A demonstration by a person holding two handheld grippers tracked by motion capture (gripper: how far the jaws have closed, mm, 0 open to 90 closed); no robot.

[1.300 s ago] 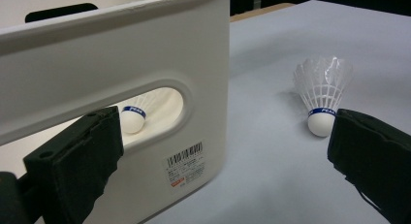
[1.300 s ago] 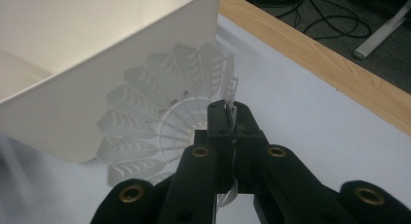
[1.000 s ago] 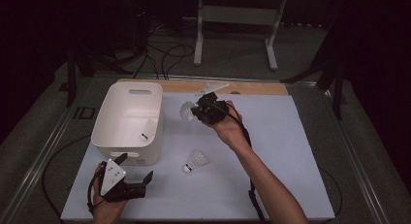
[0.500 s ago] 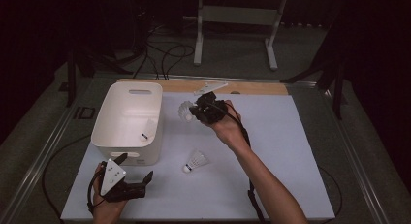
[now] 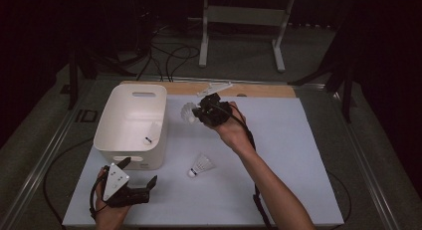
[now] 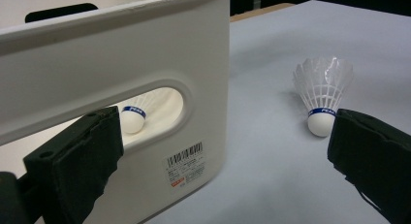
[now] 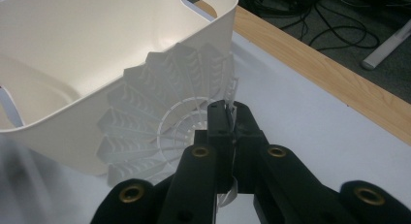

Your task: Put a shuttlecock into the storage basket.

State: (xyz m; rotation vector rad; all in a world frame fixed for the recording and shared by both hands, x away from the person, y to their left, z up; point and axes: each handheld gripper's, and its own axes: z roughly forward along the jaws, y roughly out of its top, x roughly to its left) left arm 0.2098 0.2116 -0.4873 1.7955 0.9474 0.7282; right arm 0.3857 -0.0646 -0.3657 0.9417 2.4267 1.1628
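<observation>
Biggest thing first: the counter (image 5: pixel 298 155) is a pale sheet with a white bin (image 5: pixel 132 123) on its left half, and one shuttle is already inside (image 5: pixel 152 133), cork end visible through the near handle slot in the left gripper view. The right gripper (image 5: pixel 199 112) hangs in the air just beside the bin's right rim, jaws pinched together on the skirt edge of a second shuttle (image 5: pixel 188 112), feathers fanned toward the bin. A third shuttle (image 5: pixel 200 165) lies on the counter near the bin's front corner, well apart from both hands. The left gripper (image 5: pixel 137 177) rests low at the near edge, jaws wide apart with nothing in them, pointed between the bin wall and that loose shuttle. For the drop, I'd carry the held one clearly over the rim and past the wall before letting go, since it's light and gripped by a thin bit of skirt, so it could snag on the jaws or bounce off the edge. Open gently, low inside the bin.
</observation>
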